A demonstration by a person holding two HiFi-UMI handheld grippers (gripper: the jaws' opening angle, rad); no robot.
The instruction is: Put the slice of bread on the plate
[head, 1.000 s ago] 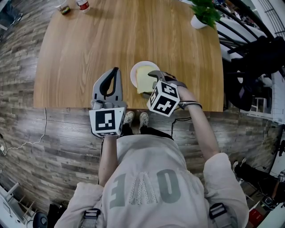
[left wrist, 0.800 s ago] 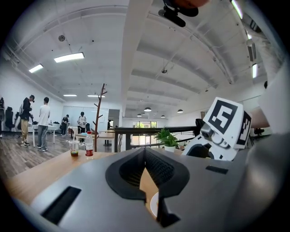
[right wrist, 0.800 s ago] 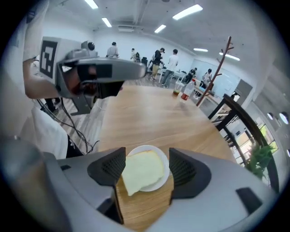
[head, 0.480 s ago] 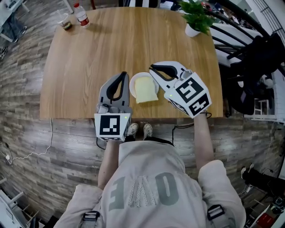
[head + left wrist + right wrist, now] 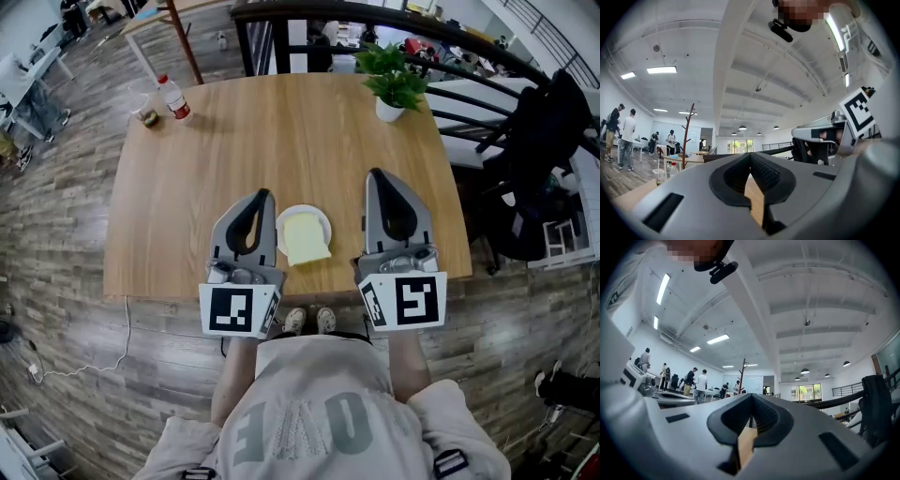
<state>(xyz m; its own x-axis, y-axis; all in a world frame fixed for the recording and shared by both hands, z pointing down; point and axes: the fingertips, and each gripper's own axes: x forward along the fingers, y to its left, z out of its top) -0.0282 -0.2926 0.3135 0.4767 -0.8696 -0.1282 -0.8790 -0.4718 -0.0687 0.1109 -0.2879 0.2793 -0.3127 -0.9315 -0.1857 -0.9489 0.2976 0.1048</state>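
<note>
I see the slice of bread (image 5: 306, 240) lying on the white plate (image 5: 298, 211), its near corner overhanging the rim, close to the tabletop's (image 5: 281, 131) front edge. My left gripper (image 5: 262, 195) and right gripper (image 5: 375, 174) flank the plate, clear of it, each with jaws pressed together and empty. A potted plant (image 5: 394, 89) and a bottle (image 5: 173, 97) stand at the far corners.

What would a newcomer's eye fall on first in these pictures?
The slice of bread lies on the white plate near the wooden table's front edge. The left gripper and right gripper, both shut and empty, flank it. A potted plant stands far right.
</note>
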